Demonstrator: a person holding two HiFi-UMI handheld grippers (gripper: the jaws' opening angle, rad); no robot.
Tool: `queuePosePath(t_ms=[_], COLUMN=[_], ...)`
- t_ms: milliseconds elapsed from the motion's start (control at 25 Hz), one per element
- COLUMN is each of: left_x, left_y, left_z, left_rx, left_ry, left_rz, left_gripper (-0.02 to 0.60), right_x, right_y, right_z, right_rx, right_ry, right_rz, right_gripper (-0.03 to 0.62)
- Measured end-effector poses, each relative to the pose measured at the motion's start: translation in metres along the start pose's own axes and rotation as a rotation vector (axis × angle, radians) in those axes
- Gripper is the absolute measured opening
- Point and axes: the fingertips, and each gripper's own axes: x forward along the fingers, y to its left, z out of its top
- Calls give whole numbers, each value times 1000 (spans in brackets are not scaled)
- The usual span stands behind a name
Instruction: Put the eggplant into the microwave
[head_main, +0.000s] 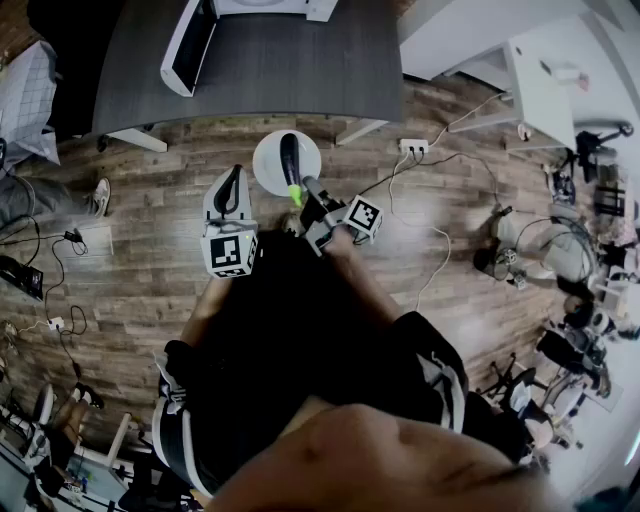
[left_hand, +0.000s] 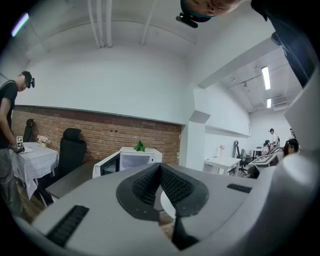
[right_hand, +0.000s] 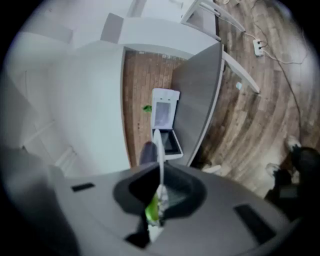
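A dark eggplant (head_main: 289, 158) with a green stem (head_main: 295, 192) lies on a round white plate (head_main: 268, 165), held above the wood floor. My right gripper (head_main: 308, 200), rolled on its side, is shut on the plate's near rim at the stem. In the right gripper view the plate (right_hand: 159, 155) shows edge-on between the jaws, with the eggplant (right_hand: 147, 152) to its left. My left gripper (head_main: 229, 188) hangs beside the plate, shut and empty (left_hand: 160, 166). The white microwave (head_main: 262, 6) stands on a dark grey table (head_main: 290, 70) ahead, its door (head_main: 186, 45) open.
A person (left_hand: 7, 115) stands at a white-clothed table to the left; a shoe (head_main: 100, 196) shows on the floor. A power strip (head_main: 413, 147) and cables lie right of the table leg. White desks (head_main: 520, 60) and cluttered gear (head_main: 580, 270) fill the right side.
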Motion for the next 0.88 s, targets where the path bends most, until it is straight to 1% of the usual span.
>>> queuePosePath(t_ms=[120,400,560,880], left_x=[-1,2,3,1], left_y=[-1,4,8,20], left_z=[1,2,1,7], left_rx=[-10,7,-20,-1], left_ry=[7,-3,12,-22], left_rz=[1,-7,-8,-18], left_gripper=[35,35,35,35], right_x=[-1,4,9,17], right_y=[1,2,3,6], right_z=[-1,-4,-3,-11], right_rx=[2,-2,9,19], right_ry=[1,3,-7,-17], right_rz=[-4,-4,-2,1], right_gripper=[38,38,40,40])
